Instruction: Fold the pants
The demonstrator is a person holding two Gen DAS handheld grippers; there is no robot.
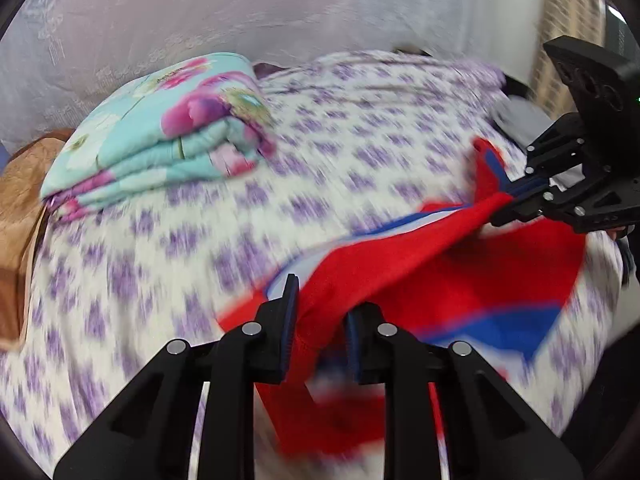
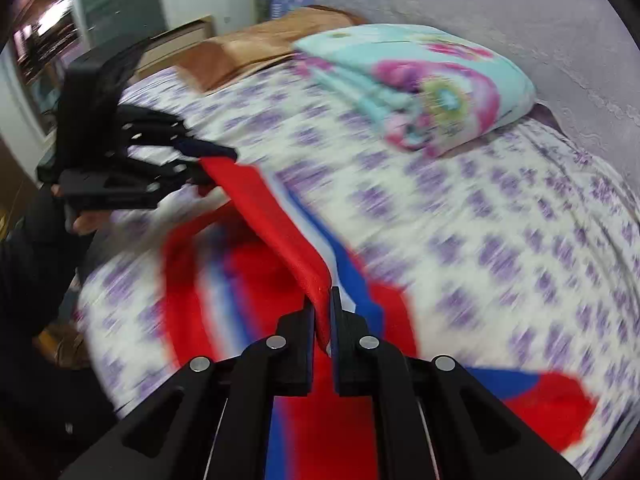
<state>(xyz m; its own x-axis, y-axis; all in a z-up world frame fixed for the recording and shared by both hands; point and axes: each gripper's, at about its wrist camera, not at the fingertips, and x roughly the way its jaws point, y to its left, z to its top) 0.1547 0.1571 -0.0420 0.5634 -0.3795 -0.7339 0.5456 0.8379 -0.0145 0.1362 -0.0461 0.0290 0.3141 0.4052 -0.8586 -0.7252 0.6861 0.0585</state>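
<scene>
Red pants with blue and white side stripes hang lifted over the bed, blurred by motion. My left gripper has red fabric pinched between its fingers and is shut on it. In the same view my right gripper comes in from the right, shut on another part of the pants. In the right wrist view the right gripper clamps a red band of the pants. That band runs taut up to the left gripper at the left. The lower pants drape on the sheet.
The bed has a white sheet with purple print. A folded turquoise floral quilt lies by the wall, beside a brown cushion. A dark-sleeved hand holds the left gripper at the bed's edge.
</scene>
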